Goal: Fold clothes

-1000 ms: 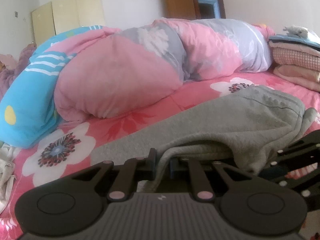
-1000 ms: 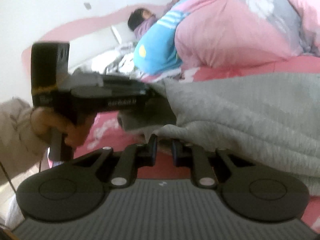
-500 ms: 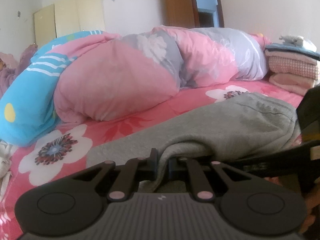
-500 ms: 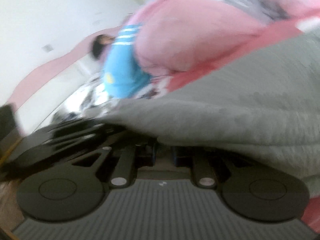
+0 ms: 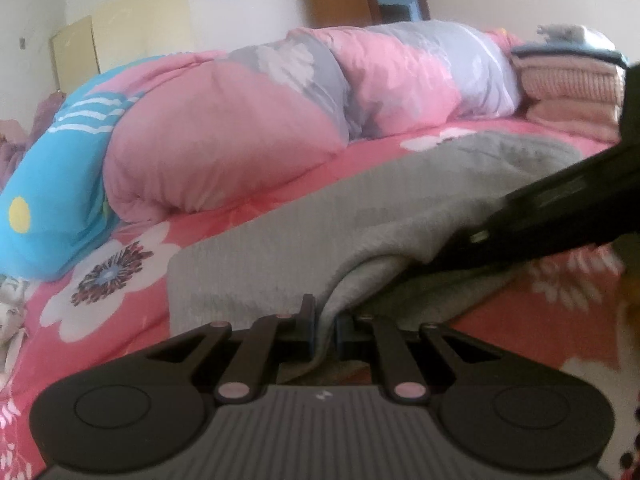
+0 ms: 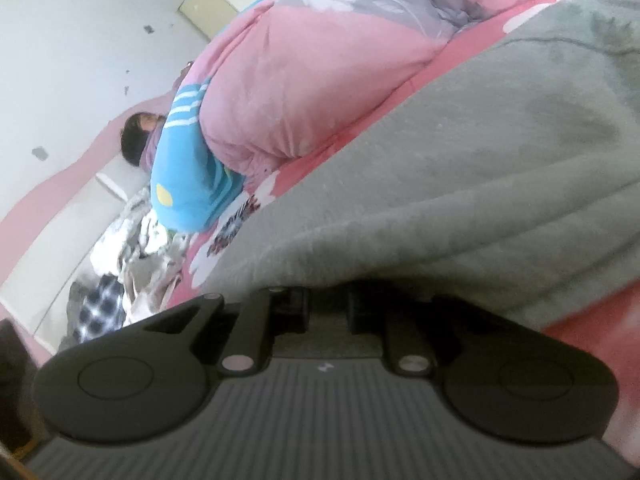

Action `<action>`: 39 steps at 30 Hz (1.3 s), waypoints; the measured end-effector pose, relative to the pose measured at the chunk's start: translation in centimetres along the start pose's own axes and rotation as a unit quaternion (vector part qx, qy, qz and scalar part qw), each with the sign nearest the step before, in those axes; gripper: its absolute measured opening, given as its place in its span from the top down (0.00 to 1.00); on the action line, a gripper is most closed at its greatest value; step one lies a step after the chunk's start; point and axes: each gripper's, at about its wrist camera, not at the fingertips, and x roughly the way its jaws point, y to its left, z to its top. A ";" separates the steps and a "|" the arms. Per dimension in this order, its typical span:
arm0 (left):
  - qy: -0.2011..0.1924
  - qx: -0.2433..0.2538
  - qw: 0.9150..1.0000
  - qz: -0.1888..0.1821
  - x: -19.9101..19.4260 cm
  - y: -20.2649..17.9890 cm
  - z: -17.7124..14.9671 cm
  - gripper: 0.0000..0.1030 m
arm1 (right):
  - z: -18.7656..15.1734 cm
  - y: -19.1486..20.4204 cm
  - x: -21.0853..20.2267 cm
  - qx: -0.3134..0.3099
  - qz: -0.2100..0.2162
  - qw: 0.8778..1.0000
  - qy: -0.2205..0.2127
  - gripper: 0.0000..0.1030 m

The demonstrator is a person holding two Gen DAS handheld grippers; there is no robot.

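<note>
Left wrist view: left gripper (image 5: 324, 330) pinches the grey garment (image 5: 400, 216), right gripper (image 6: 328, 312) just loosening off it, fold laid, more folding left.

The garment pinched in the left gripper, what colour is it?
Plain grey, no print. The garment shows best in the left wrist view, lying on the pink floral bedsheet.

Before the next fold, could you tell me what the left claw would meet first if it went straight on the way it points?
The left claw is shut on the grey garment, so it would push straight into that folded cloth. Beyond it lies the floral sheet, then the rolled pink quilt, though depth is unclear.
</note>
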 end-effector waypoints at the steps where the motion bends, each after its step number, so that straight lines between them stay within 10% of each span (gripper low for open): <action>1: 0.000 0.001 1.000 0.000 0.0 0.0 -0.2 0.90 | 0.1 -0.1 -0.9 -0.009 -0.002 1.000 0.007 0.74; 4: -0.003 -0.001 1.000 0.000 -0.1 0.1 -0.4 0.90 | 0.4 -0.1 -3.9 -0.049 -0.016 0.999 0.016 0.54; 9: -0.005 0.003 1.000 0.002 -0.1 0.0 -0.4 0.90 | 0.9 2.5 -7.1 -0.203 -0.010 0.979 0.007 0.54; 17: -0.008 0.013 1.000 0.008 -0.1 -0.1 -0.2 0.90 | -0.8 7.6 -2.0 -0.564 -0.033 0.825 0.031 0.59; 24: -0.020 0.036 0.999 0.015 -0.5 -0.6 -0.5 0.90 | -1.2 8.3 1.6 -0.650 -0.029 0.757 0.069 0.89; 29: -0.009 0.022 1.000 0.008 -1.0 -0.3 -0.8 0.83 | -4.6 8.7 0.6 -0.705 -0.075 0.705 0.028 0.91; 32: 0.000 -0.025 1.000 -0.015 -2.2 1.0 -0.7 0.78 | -8.2 7.4 1.7 -0.751 -0.105 0.652 0.022 0.91; 35: -0.008 -0.079 0.996 -0.028 -4.3 2.5 -0.6 0.67 | -8.5 7.7 1.1 -0.752 -0.109 0.650 0.012 0.89; 39: -0.028 -0.180 0.983 -0.019 -6.4 5.0 -0.8 0.66 | -6.0 8.5 -2.1 -0.711 -0.074 0.699 0.009 0.89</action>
